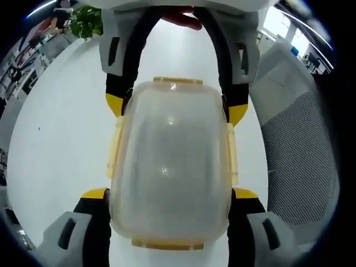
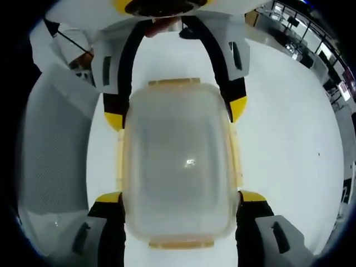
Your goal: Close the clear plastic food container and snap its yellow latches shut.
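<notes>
- The container (image 1: 169,167) is seen on a white table (image 1: 61,139), lid down, lying between the two grippers, which face each other from its opposite ends.
- In the left gripper view, the left gripper (image 1: 169,194) stands with its jaws wide apart, one on each side of the near end of the container; whether the yellow tips press the walls or only flank them cannot be told.
- In the right gripper view, the right gripper (image 2: 178,197) is spread the same way around its own near end (image 2: 178,167); contact cannot be told here either.
- The long axis of the container runs straight from one gripper to the other, so both are judged equally near.
- The latches (image 1: 114,147) are seen along both long sides and at both ends; those on the long sides look flared outward, apparently not yet snapped.
- A grey mesh chair (image 1: 303,150) stands beside the table.
</notes>
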Demonstrator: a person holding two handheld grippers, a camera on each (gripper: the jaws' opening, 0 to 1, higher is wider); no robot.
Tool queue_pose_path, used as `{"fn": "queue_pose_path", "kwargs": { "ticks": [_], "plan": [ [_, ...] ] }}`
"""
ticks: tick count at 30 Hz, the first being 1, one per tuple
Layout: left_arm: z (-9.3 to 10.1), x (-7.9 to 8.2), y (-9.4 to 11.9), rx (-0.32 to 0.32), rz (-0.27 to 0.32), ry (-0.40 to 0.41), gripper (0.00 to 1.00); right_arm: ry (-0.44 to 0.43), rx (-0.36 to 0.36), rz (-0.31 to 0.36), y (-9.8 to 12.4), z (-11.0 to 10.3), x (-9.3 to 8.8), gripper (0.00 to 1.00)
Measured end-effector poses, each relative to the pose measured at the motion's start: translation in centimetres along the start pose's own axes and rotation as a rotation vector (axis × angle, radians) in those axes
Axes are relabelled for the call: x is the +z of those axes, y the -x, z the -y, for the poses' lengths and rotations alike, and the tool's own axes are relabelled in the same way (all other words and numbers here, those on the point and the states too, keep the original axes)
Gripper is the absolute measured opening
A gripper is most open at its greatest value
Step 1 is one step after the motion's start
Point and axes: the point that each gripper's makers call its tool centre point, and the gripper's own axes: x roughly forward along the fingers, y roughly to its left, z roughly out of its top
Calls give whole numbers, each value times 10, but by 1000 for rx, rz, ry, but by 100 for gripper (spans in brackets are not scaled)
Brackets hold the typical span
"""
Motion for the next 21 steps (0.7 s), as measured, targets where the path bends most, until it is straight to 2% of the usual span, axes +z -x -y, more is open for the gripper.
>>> {"fn": "queue_pose_path", "kwargs": {
  "ticks": [10,21],
  "plan": [
    [-9,2,-1,-6,-4,-9,89,-6,5,19,1,9,0,83],
    [-22,2,-1,-8,0,-16,89,-4,14,11,0,21,1,84]
  ]
}}
